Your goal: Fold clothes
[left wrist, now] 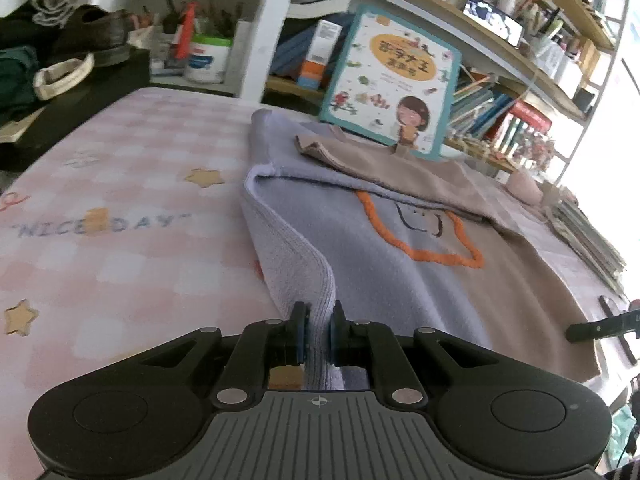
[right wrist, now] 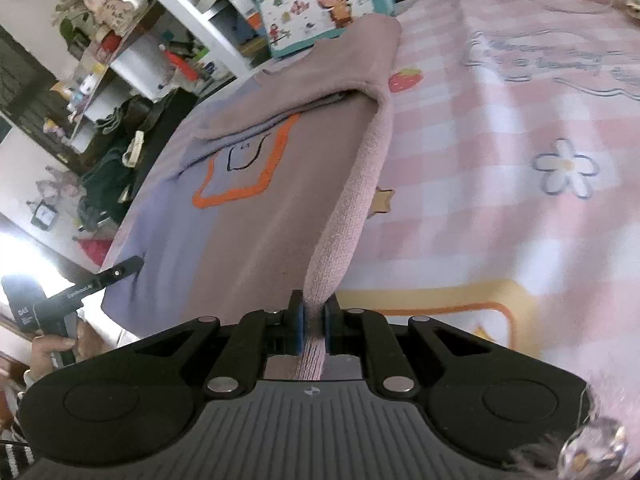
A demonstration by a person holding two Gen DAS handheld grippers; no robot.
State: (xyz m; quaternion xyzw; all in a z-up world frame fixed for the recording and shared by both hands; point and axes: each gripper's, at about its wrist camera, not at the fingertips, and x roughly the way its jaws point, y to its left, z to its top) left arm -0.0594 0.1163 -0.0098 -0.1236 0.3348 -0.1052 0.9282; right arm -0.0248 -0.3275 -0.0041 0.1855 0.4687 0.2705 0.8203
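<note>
Both grippers pinch the near hem of a two-tone sweater point(left wrist: 400, 280) spread on the checked bedcover point(left wrist: 120, 200). Left gripper point(left wrist: 319, 332) clamps the lilac ribbed edge; right gripper point(right wrist: 314, 330) clamps the pinkish-brown edge. From each tool the sweater runs away toward 12 o'clock, its long axis pointing at the picture book point(left wrist: 396, 80). Sleeves lie folded in, so the hem likely travels toward 12 o'clock.

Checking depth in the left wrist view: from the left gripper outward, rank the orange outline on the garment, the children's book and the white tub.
1. Orange outline, on the garment, ahead and right of the left gripper.
2. Children's book, upright past the garment.
3. White tub, far left on the shelf.
</note>
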